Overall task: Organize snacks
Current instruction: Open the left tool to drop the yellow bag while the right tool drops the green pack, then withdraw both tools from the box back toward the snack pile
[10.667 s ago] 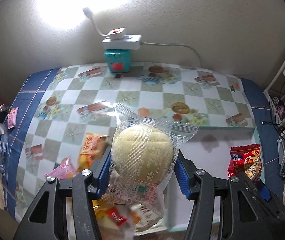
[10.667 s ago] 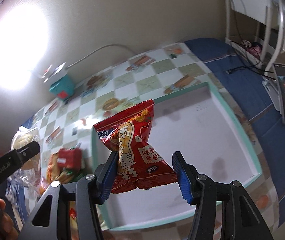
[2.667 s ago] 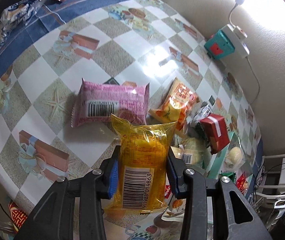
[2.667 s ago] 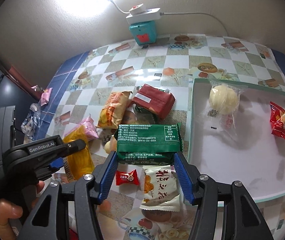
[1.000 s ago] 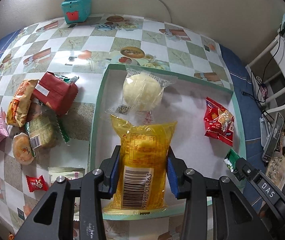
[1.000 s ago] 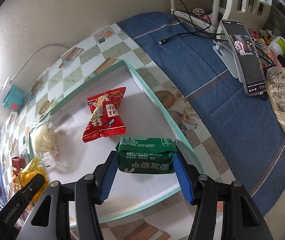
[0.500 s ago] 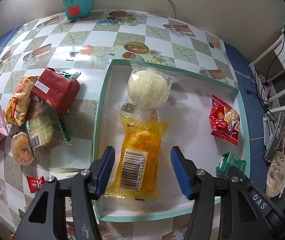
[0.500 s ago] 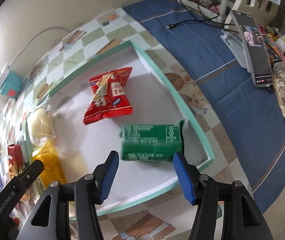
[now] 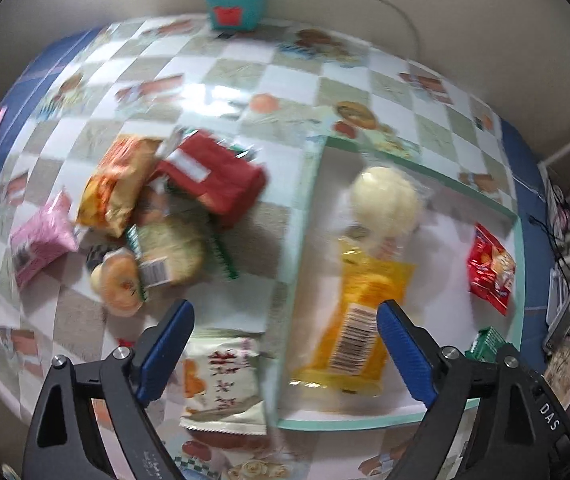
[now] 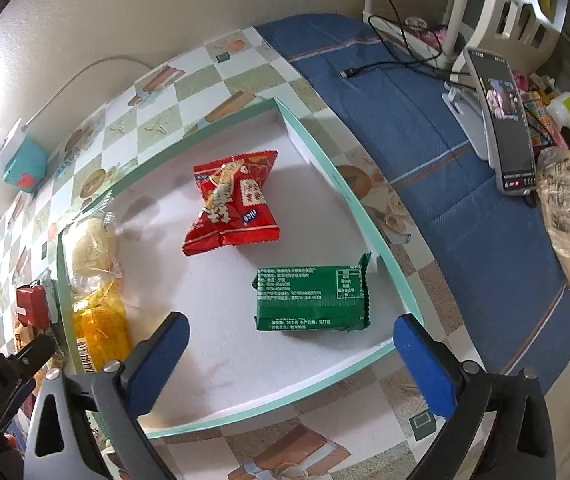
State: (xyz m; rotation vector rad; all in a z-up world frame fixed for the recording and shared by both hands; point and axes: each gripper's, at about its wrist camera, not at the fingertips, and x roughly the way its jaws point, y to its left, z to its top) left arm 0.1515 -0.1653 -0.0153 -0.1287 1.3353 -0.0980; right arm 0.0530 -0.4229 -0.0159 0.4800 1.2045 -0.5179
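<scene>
I had both grippers spread wide and carrying nothing. The left gripper [image 9: 285, 344] hung over the near left edge of the tray [image 9: 365, 424], and the right gripper [image 10: 291, 344] hovered above the tray's near right corner. Four snacks lay inside the tray: the yellow packet [image 9: 359, 320] flat along the left wall with its barcode end toward me, the wrapped round bun [image 9: 385, 204] just beyond it and touching its far end, the red bag [image 10: 233, 204] near the middle, and the green packet [image 10: 311, 298] close to the right wall. I judged that spacing deliberate — each piece flat and mostly apart, so the open floor between them could take more.

The unsorted pile sat on the checked tabletop [image 9: 221, 76] left of the tray: a red pack [image 9: 213, 176], an orange bag [image 9: 115, 184], a pink packet [image 9: 41, 236], a pale wafer pack [image 9: 169, 250], a round cake [image 9: 119, 280] and a white packet [image 9: 223, 384] nearest my left gripper. The left view was smeared, so a small red item beside the white packet was probably a candy. The pile overlapped itself, and the tray's raised rim stood between it and the free space — any next pick would need lifting over that edge. A phone on a stand [image 10: 503, 124] and cables lay on the blue cloth well to the right.
</scene>
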